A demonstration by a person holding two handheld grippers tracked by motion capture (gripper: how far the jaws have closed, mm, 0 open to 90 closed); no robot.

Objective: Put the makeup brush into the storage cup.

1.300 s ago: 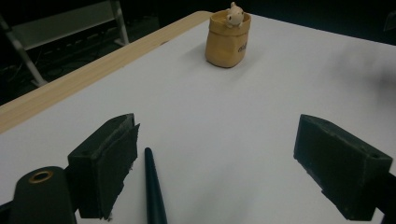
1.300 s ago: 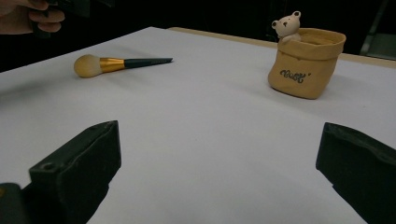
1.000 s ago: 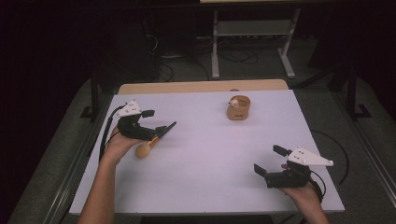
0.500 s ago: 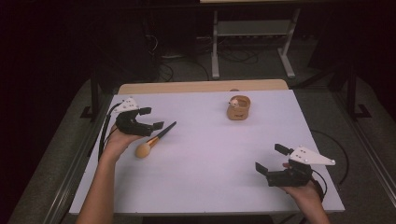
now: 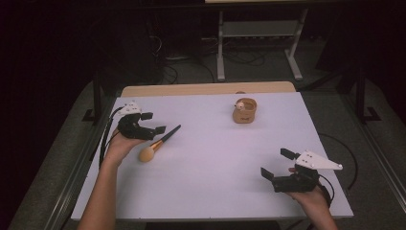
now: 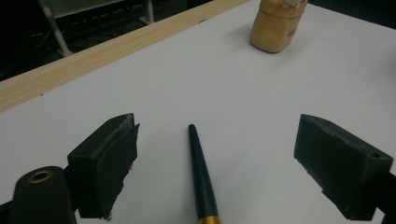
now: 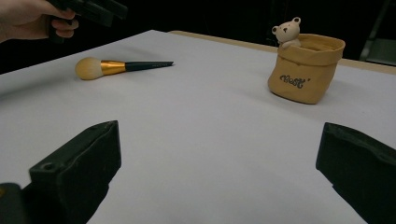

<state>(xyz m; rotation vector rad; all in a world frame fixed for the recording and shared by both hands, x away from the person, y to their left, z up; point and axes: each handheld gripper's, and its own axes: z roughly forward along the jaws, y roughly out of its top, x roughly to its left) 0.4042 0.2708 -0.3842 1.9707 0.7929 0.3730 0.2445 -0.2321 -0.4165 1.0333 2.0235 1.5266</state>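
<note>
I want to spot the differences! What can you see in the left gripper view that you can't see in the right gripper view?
The left gripper view looks down the makeup brush's dark handle, which lies between the open left claw's jaws.

The right gripper view adds the brush's fluffy tan head, the little bear peeking from the pouch, a hand holding the other gripper, and the open right claw.

Both show the tan pouch and the white table.

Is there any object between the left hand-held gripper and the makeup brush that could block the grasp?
Nothing visible does. The left hand-held gripper is open, and the makeup brush handle lies on the bare white table between its jaws. The bear pouch stands far beyond.
</note>
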